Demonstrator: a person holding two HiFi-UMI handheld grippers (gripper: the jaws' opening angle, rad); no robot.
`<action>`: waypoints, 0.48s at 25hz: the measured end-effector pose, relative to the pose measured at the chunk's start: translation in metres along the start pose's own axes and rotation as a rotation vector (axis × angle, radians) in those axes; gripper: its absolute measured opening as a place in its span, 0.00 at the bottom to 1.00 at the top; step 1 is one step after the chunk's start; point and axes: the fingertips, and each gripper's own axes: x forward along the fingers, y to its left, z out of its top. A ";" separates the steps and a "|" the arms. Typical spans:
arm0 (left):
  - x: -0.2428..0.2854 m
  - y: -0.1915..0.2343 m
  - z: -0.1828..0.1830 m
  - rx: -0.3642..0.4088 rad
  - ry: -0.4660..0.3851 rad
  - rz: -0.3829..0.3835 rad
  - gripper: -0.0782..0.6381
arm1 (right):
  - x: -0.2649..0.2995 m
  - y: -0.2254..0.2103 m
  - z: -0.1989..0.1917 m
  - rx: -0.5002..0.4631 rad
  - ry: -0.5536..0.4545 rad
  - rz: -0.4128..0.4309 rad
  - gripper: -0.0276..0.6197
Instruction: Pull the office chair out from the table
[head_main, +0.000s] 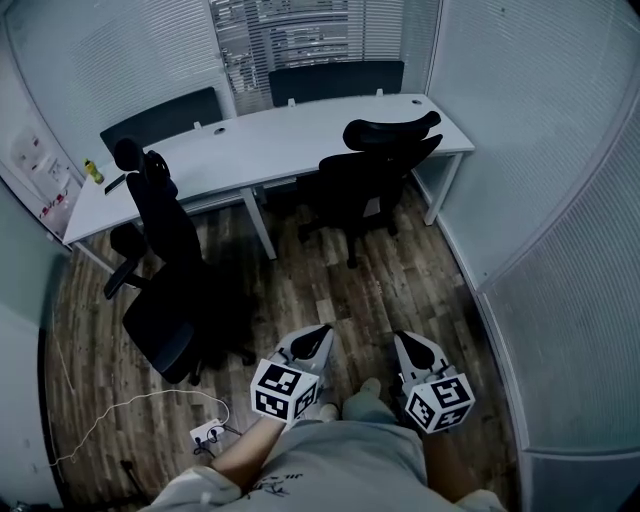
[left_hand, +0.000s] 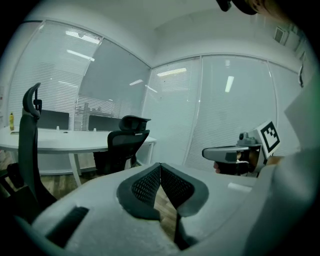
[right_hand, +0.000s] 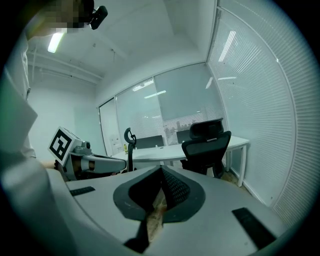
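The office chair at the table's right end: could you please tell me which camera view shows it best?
The head view: the office chair shows whole from above, headrest to base, at the table. The right gripper view shows its back and headrest, base out of sight. The left gripper view shows it small and dim.

A yellow bottle stands at far left, with a dark flat item just beside it. A white power strip lies on the wood floor, its cable looping leftward. Two dark screens stand before the blinds.
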 end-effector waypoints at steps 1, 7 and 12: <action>0.003 0.001 0.001 -0.001 0.000 -0.004 0.13 | 0.001 -0.003 0.001 0.002 -0.004 -0.004 0.05; 0.031 0.016 0.007 0.001 0.005 -0.012 0.13 | 0.027 -0.028 0.001 0.029 -0.009 -0.019 0.05; 0.060 0.037 0.015 -0.009 0.011 -0.002 0.13 | 0.060 -0.051 0.011 0.024 -0.012 -0.006 0.05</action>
